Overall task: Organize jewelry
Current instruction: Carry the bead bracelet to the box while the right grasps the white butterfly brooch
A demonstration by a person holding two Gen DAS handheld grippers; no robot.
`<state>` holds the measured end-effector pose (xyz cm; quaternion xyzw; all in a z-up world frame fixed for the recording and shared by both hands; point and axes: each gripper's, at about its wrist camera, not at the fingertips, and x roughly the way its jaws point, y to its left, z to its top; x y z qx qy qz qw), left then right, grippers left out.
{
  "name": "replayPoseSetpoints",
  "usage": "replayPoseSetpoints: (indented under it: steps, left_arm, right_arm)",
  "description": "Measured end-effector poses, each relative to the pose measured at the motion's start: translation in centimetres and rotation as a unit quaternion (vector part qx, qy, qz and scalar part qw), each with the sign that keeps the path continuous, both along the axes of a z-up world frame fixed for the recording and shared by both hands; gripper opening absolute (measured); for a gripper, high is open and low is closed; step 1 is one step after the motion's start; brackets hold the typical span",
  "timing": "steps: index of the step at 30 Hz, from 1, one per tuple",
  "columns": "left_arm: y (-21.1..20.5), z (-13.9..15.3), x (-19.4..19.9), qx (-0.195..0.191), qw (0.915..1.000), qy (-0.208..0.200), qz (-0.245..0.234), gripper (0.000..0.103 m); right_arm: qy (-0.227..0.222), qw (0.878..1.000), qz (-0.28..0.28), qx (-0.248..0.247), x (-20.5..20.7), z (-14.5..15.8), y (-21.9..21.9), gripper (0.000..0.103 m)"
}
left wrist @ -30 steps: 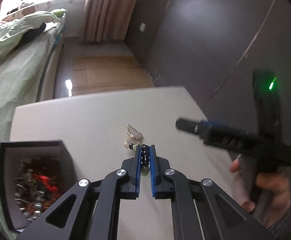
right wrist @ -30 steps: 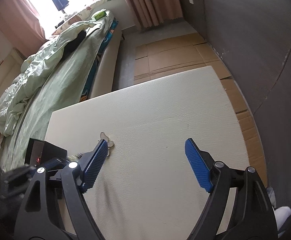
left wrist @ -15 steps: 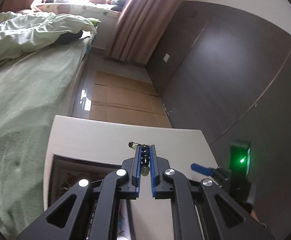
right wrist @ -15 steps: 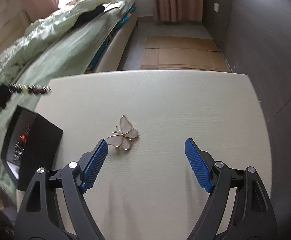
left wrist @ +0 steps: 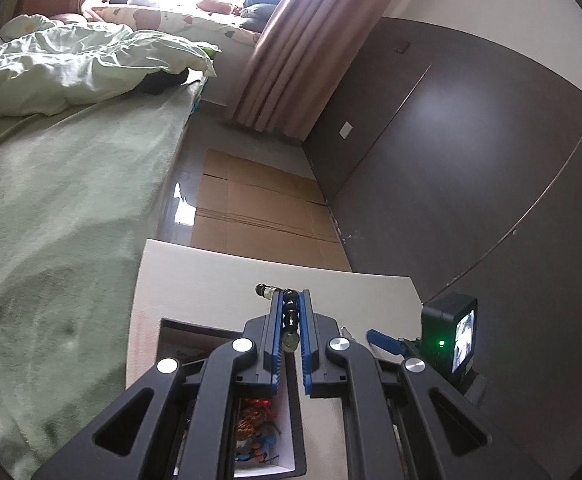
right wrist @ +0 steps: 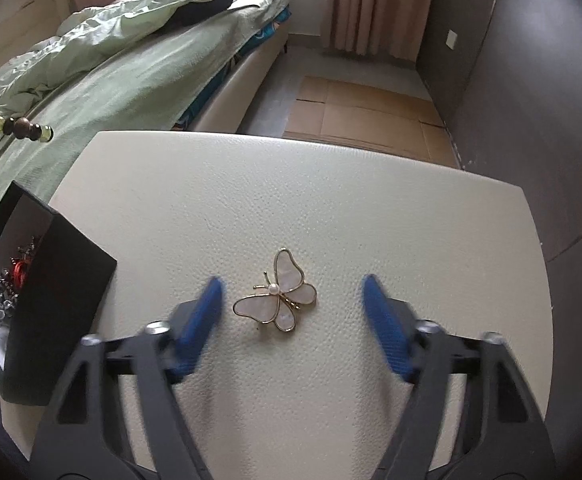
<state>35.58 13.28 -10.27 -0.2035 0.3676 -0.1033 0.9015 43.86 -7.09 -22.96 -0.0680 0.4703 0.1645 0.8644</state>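
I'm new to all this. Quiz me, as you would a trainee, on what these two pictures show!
1. True or false: the left tongs are empty.
2. What lies between the closing right tongs? A) ring B) butterfly brooch C) coin
3. Fill in: the black box holds more ____.

Key: 1 false, they grip a bead bracelet; 2 B, on the table, not yet touched; 3 jewelry.

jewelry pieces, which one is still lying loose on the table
The butterfly brooch, flat on the table between the closing right gripper jaws; the bead bracelet is clamped in the left gripper.
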Motion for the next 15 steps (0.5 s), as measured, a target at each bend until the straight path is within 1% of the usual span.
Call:
replayPoseSetpoints:
  steps: [2,4,5,7,8,9,15]
  left_arm:
    - [0.1,0.2,-0.2,0.001,1.0,0.0,0.003,0.006]
    - [0.3,0.4,-0.3,0.002,1.0,-0.001,0.005,0.006]
    - [0.3,0.5,-0.5,0.002,1.0,-0.002,0.005,0.006]
    - [0.4,0.8,-0.6,0.004,1.0,-0.003,0.007,0.006]
    - [0.4,1.0,-0.8,0.004,0.9999,-0.005,0.007,0.006]
    - [0.4,1.1,-1.0,0.004,0.9999,-0.007,0.008,0.006]
    - [0.7,1.9,-1.8,0.009,0.9999,-0.01,0.01,0.006]
  right_arm:
    - [0.001,1.0,0.004,0.001,0.0,0.1,0.0,0.039]
    - [0.006,1.0,0.004,-0.001,-0.1,0.2,0.0,0.039]
    - [0.007,1.0,0.004,-0.003,-0.1,0.3,0.1,0.03]
    - [0.012,1.0,0.004,-0.003,-0.3,0.5,0.2,0.027]
    - [0.012,1.0,0.004,-0.001,-0.5,0.6,0.2,0.018]
    - [0.009,1.0,0.006,-0.001,-0.7,0.9,0.2,0.017]
    - [0.013,1.0,-0.005,0.009,-1.5,1.9,-0.3,0.016]
